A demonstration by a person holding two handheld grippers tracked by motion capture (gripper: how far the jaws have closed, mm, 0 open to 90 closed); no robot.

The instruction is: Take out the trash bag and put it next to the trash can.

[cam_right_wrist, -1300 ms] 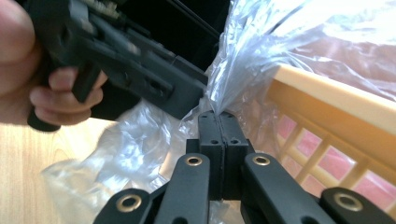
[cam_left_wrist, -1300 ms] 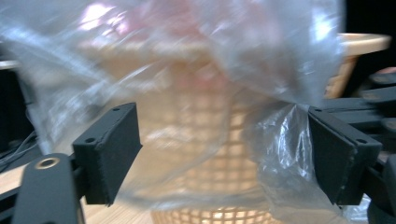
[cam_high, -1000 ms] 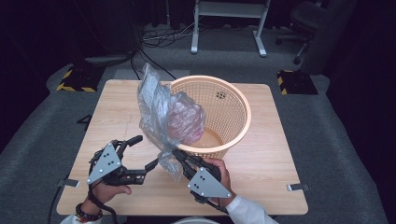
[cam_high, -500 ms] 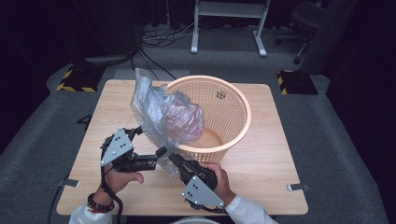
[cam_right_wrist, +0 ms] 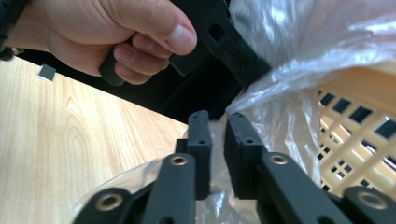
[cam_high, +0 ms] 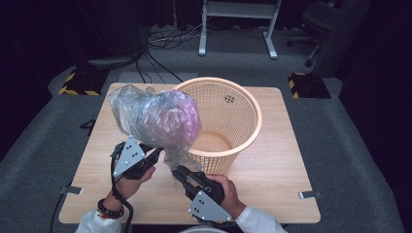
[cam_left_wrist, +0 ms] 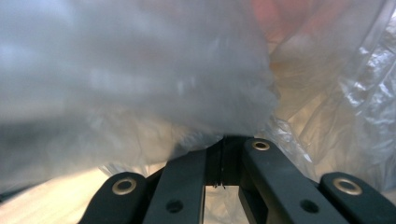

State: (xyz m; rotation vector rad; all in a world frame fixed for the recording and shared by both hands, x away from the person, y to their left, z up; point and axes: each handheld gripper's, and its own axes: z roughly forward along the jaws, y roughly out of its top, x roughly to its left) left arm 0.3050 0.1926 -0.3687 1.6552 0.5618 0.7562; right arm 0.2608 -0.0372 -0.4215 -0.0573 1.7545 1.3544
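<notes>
The basket (cam_high: pixel 228 121) stands on the counter (cam_high: pixel 282 179), toward its far middle. The bag (cam_high: pixel 155 119) hangs against the basket's left side, bunched above the counter and leaning over the rim. Below the bag, at its near left, is the left gripper (cam_high: pixel 156 154), pinching a fold of it. The right gripper (cam_high: pixel 176 172) sits just right of that, before the basket's near wall, with the bag's tail between its fingers (cam_right_wrist: pixel 201 140). Both hands come in from the counter's near edge. Behind the counter, on the floor, stand a frame (cam_high: pixel 238 24) and a chair (cam_high: pixel 323 22).
</notes>
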